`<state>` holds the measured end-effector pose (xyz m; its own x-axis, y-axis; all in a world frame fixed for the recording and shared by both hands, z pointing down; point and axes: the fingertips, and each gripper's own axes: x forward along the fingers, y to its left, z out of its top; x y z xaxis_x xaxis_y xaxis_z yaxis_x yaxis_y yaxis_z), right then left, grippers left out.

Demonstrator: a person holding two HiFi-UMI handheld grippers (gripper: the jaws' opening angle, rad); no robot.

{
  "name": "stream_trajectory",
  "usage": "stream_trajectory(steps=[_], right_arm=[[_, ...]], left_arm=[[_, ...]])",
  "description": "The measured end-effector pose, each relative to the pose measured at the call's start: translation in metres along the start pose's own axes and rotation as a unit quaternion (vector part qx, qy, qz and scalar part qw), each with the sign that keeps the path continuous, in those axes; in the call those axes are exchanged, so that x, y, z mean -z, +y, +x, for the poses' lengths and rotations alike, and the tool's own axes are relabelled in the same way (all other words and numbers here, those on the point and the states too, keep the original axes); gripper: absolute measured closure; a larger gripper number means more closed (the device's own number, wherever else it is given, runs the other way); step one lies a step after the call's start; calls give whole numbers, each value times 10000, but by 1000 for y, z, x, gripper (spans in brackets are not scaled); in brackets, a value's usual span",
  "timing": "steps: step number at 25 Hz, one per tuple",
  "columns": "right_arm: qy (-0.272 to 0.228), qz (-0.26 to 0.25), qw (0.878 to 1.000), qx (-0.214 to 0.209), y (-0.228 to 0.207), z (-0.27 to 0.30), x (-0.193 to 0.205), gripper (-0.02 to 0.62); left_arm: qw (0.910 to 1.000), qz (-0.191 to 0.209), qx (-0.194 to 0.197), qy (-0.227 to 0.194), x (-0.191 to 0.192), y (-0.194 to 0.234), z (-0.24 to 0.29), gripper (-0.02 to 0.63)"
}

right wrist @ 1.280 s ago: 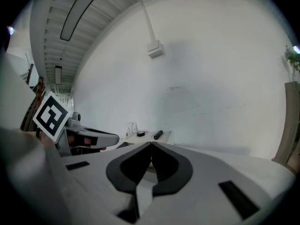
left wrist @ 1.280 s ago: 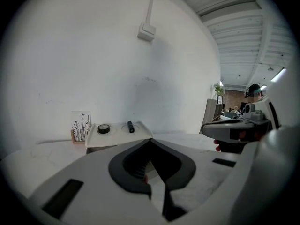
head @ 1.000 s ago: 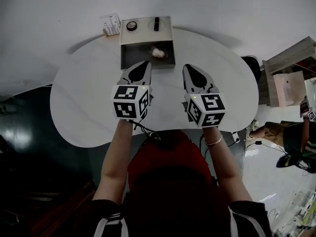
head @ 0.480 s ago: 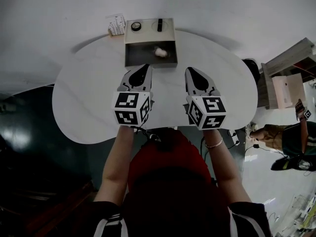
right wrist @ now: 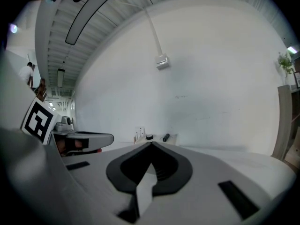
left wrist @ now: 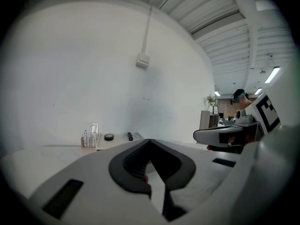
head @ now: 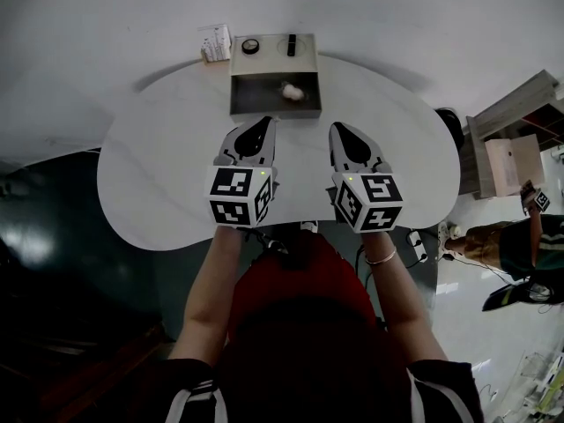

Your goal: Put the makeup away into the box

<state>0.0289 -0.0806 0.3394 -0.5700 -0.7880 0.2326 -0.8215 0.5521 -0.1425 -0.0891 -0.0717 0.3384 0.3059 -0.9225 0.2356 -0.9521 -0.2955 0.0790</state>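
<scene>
A grey box [head: 238,95] stands open at the far side of the white table [head: 159,174]. A small pale makeup item [head: 292,90] lies in its tray. On its flat lid [head: 305,58] rest a round black compact [head: 251,46] and a black tube [head: 291,45]; the left gripper view also shows the compact [left wrist: 108,137] and the tube [left wrist: 130,136]. My left gripper [head: 266,120] and right gripper [head: 337,126] hover side by side short of the box, both shut and empty. Each one's own view shows its jaws meeting, on the left gripper [left wrist: 149,139] and on the right gripper [right wrist: 151,143].
A small rack of slim white items [head: 215,42] stands left of the box. Beyond the table's right edge are a wooden shelf unit [head: 511,139] and another person [head: 515,245] on the floor. Cables [head: 414,247] hang under the near edge.
Both grippers have drawn back a little from the box's front edge toward me, with a wider strip of table showing between them and it. Both jaws stay shut.
</scene>
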Motion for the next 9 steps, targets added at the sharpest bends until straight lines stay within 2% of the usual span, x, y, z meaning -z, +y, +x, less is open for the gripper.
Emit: stream_trajectory(steps=[9], right_arm=[[27, -18, 10000, -34, 13, -3, 4, 581]], left_arm=[[10000, -21, 54, 6, 1, 3, -10, 584]])
